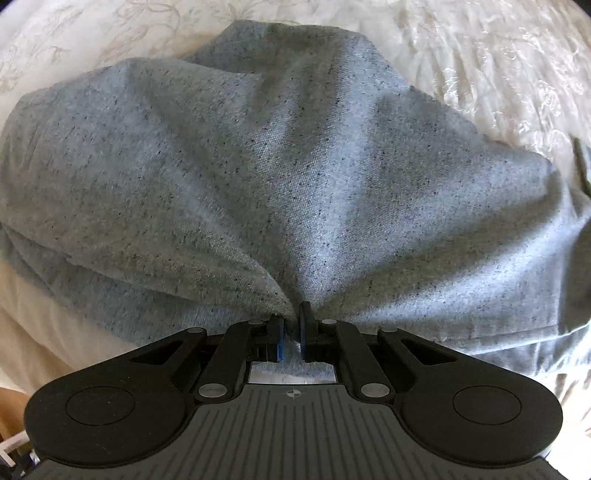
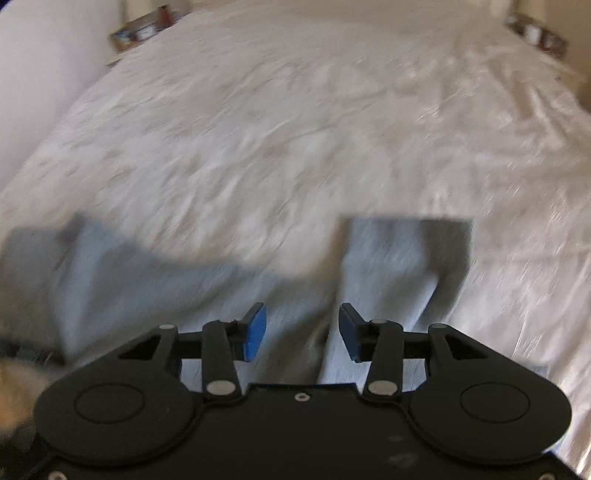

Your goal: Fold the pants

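Observation:
Grey flecked pants lie bunched on a white bedspread and fill most of the left wrist view. My left gripper is shut on a pinched fold of the pants, with creases fanning out from the jaws. In the blurred right wrist view the pants show as two grey legs, one at the left and one ahead to the right. My right gripper is open and empty, just above the fabric between the legs.
The white embroidered bedspread stretches far ahead. Small items stand on surfaces at the far left and far right of the bed. A pale wall or pillow is at the left.

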### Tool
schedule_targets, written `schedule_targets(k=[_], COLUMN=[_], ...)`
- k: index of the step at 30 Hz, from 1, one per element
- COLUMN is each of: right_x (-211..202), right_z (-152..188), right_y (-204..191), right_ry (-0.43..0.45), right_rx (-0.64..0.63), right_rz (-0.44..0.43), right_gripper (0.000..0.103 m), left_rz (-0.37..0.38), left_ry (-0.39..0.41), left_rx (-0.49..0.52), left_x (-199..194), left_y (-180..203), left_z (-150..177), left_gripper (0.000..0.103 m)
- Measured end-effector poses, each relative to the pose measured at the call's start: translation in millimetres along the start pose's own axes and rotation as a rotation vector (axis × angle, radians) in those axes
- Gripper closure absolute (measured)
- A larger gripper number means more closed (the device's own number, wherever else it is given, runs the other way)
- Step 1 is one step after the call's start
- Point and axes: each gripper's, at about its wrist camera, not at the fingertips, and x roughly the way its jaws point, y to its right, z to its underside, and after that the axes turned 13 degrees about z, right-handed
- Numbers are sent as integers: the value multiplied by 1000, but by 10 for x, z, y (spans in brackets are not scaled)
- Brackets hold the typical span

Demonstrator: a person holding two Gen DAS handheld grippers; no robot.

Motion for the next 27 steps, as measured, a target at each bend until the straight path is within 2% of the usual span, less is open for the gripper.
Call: schedule_targets(k=[3, 5, 9, 10, 11, 12, 13, 15, 18, 21, 24, 27], right_x=[307, 576, 996, 1054, 1060, 1061, 1022, 821, 255, -337, -665, -592], right_z=[-231, -341, -345, -320, -303, -320, -346, -443, -505, -326, 133, 747], right_y=[-128, -239, -394, -417, -412, -389, -320, -148, 348, 952, 1392, 1542], right_ry=[-12, -50, -146, -157, -163, -169, -173, -132, -14, 58, 37, -87], right_rx=[24, 18, -36, -53, -65, -65, -48, 32, 193, 396, 546, 624], right_rz=[106, 183, 344, 376, 389, 389, 372, 331, 309, 300, 313, 328], right_gripper=[46, 46, 50, 55, 77, 94, 100, 100, 100, 100, 100, 100], left_rz=[0, 0, 1, 5, 8, 9, 8, -11, -42, -38, -8, -39], left_ry=[0, 3, 7, 7, 9, 15, 23, 61, 134, 188, 193, 119], left_rx=[1, -2, -10, -14, -14, -10, -2, 37, 110, 159, 211, 252], left_x=[18, 45, 40, 34, 49, 5, -50, -153, -431, -683, -766, -549], left_y=[-19, -16, -41, -51, -32, -28, -59, -102, -5, 17, 42, 59], left_z=[-10, 23, 43, 19, 28, 181, 229, 209, 196, 180, 319, 425], left_gripper=[96, 96, 96, 96, 96, 96, 96, 96, 96, 96, 96, 96])
